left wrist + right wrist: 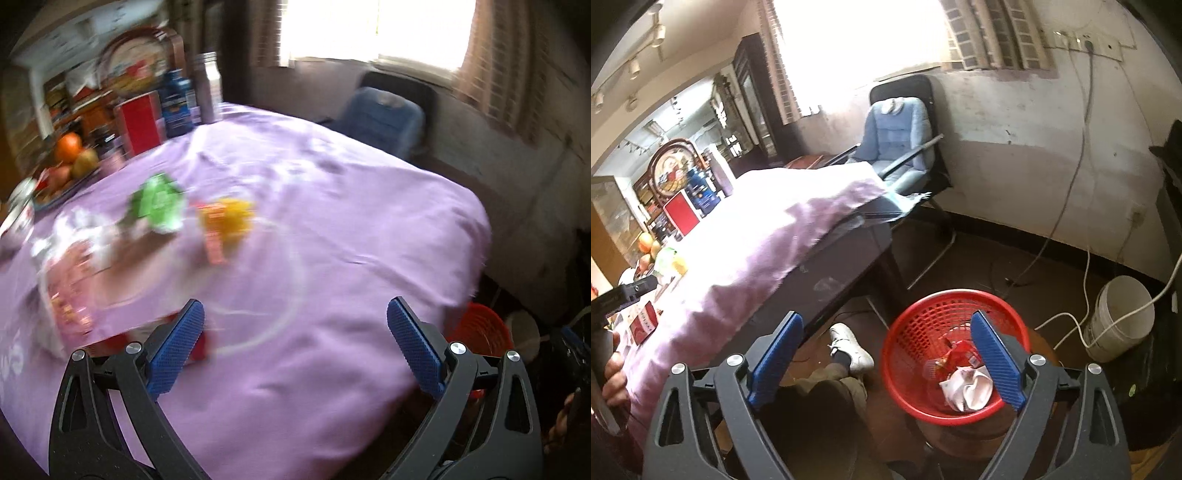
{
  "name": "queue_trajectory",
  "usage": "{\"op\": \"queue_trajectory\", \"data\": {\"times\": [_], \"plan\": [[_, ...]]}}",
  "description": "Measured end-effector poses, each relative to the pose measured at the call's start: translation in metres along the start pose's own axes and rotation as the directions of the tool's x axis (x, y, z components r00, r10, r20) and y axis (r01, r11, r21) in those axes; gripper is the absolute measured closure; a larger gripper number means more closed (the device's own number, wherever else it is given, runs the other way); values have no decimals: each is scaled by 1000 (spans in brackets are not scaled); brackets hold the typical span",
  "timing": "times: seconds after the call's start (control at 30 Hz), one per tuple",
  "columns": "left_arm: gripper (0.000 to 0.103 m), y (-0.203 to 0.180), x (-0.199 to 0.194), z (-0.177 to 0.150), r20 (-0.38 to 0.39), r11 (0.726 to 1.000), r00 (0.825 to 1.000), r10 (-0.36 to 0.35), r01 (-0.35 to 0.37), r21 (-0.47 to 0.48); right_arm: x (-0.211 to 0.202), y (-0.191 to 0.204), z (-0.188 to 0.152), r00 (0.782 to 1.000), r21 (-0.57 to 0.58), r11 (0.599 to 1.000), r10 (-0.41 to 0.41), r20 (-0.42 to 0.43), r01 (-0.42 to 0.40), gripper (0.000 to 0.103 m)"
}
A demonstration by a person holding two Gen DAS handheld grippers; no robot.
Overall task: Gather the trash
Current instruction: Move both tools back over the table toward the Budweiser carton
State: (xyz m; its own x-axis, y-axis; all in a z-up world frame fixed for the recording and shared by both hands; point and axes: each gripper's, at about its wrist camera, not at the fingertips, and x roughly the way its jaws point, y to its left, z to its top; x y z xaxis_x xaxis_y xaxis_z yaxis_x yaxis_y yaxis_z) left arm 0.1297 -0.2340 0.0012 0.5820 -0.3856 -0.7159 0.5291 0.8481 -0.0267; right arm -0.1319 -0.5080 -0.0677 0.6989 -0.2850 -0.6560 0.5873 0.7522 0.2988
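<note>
Right gripper (886,354) stood wide open and empty above the red basket (905,354) holding wrappers (967,387). Left gripper (295,343), also wide and empty, faced table (332,221) trash (159,203).

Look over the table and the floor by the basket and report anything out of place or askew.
Wrappers litter the purple tablecloth: a crumpled green packet, a yellow packet and a pink-and-clear bag. They look like uncollected trash. The cloth's far corner lies rumpled and askew over the table edge. The red basket stands upright; nothing looks spilled around it.
</note>
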Motion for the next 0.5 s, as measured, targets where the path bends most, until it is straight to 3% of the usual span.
{"op": "queue_trajectory", "data": {"times": [0.23, 0.5], "plan": [[7, 88, -17, -13, -16, 980, 996, 93, -95, -174, 2, 35, 3, 998, -50, 997, 58, -18, -59, 11], [7, 176, -38, -36, -51, 920, 973, 226, -231, -318, 11, 122, 3, 982, -211, 960, 177, -59, -186, 11]]}}
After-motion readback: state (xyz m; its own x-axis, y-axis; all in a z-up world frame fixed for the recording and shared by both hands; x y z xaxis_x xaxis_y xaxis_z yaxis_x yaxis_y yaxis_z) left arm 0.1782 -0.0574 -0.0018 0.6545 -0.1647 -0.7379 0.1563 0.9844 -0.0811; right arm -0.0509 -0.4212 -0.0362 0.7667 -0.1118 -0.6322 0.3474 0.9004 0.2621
